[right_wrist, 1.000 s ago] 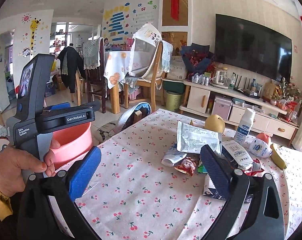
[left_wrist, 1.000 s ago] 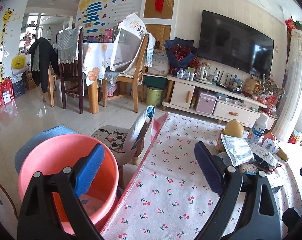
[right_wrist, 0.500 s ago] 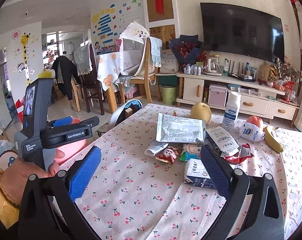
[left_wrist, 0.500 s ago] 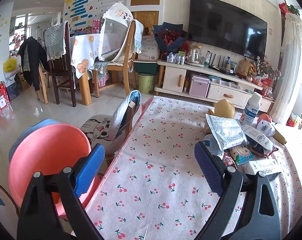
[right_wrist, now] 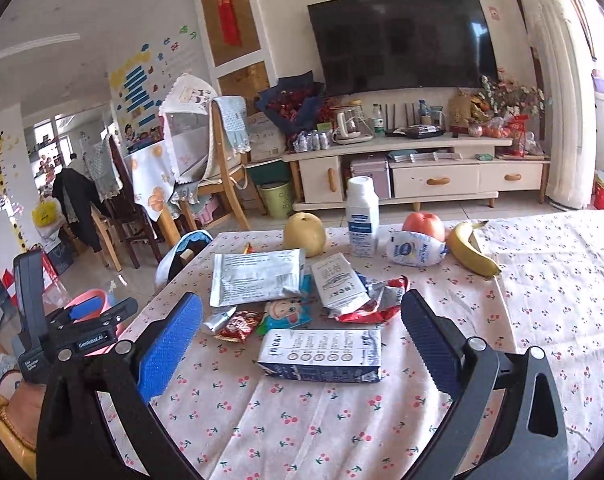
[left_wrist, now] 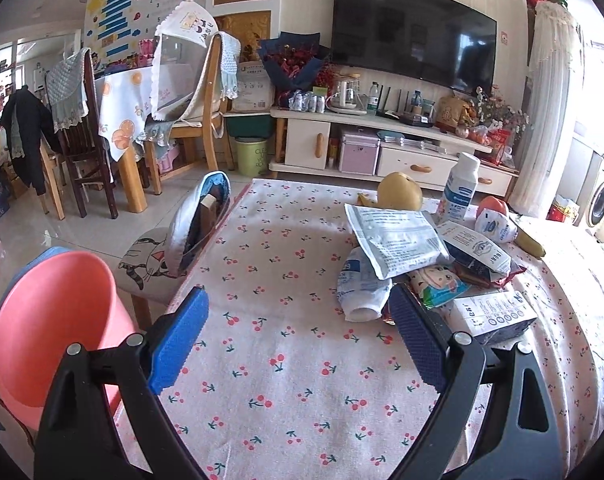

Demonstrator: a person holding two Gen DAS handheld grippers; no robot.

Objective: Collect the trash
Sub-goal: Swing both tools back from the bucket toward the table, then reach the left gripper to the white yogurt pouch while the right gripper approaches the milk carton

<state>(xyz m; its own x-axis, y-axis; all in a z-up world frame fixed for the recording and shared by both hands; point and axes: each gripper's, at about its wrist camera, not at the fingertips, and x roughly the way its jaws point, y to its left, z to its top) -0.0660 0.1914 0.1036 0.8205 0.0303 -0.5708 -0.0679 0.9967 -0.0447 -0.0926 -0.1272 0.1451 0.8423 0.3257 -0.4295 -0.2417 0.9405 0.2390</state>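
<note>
Both tongs are held apart and empty above the cherry-print counter (right_wrist: pixel 541 280). The right tongs (right_wrist: pixel 302 344) are aimed almost straight at the flattened milk carton (right_wrist: pixel 321 354), which lies directly ahead of them, between the lines of the two fingers, with its long axis running crosswise to the approach. Behind the carton, the rest of the trash is heaped: a silver pouch (right_wrist: pixel 258 276), a white sachet (right_wrist: pixel 337 284), a red wrapper (right_wrist: pixel 375 304) and a small red snack packet (right_wrist: pixel 240 324) just left of the carton's far corner. The pear (right_wrist: pixel 305 234), bottle (right_wrist: pixel 362 216), apple (right_wrist: pixel 423 222) and banana (right_wrist: pixel 471 252) stand farther behind the carton and are judged not to be trash.

The left tongs (left_wrist: pixel 298 344) hang over bare cloth, with the carton (left_wrist: pixel 493 316) off to their right, just past the right finger; the right hand is therefore judged the nearer.

A pink bin (left_wrist: pixel 50 320), seen in the left view, stands beyond the counter's left edge, well apart from the carton. Open cloth is seen in front of and to the left of the carton, so a low, straight approach is judged possible; a turn of the wrist may be needed so that the carton's shorter width is spanned.
</note>
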